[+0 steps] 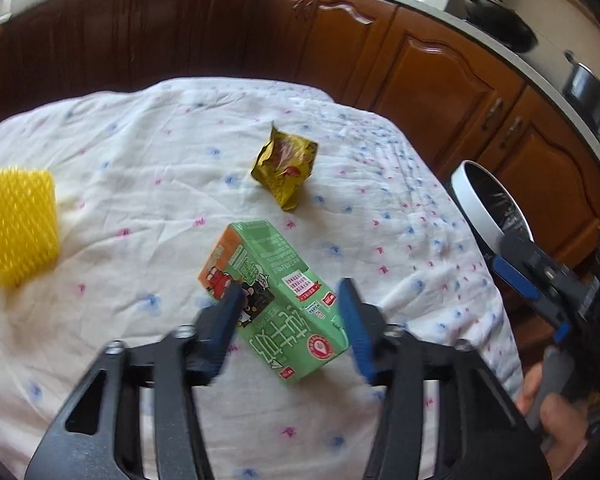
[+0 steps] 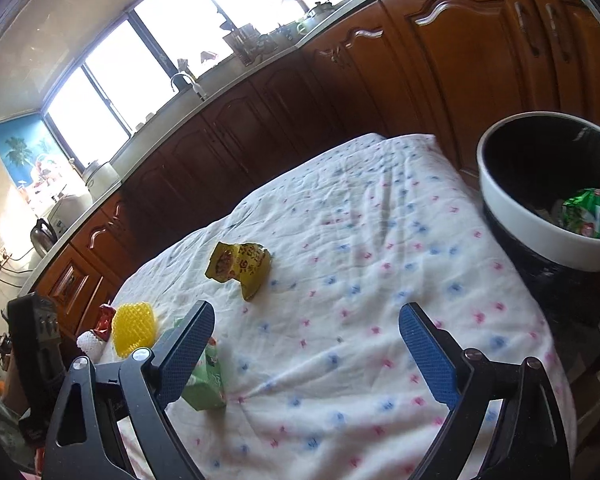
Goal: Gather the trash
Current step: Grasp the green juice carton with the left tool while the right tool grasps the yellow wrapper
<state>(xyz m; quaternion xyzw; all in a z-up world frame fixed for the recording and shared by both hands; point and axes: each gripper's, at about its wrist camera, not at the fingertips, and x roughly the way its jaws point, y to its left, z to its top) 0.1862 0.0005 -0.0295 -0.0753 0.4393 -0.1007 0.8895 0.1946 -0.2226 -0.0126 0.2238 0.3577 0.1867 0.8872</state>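
Note:
A green and orange drink carton (image 1: 276, 300) lies on its side on the cloth-covered table (image 1: 140, 152). My left gripper (image 1: 290, 304) is open with one blue pad on each side of the carton, not clamped. A crumpled yellow snack wrapper (image 1: 285, 164) lies farther back; it also shows in the right wrist view (image 2: 240, 266). My right gripper (image 2: 306, 344) is open and empty above the cloth, and appears at the right edge of the left wrist view (image 1: 532, 276). The carton shows partly behind its left finger (image 2: 206, 380).
A white-rimmed black trash bin (image 2: 512, 208) stands off the table's right edge, holding a green wrapper (image 2: 588, 212). A yellow foam net (image 1: 16, 224) sits at the table's left. Wooden kitchen cabinets (image 1: 432, 80) run behind the table.

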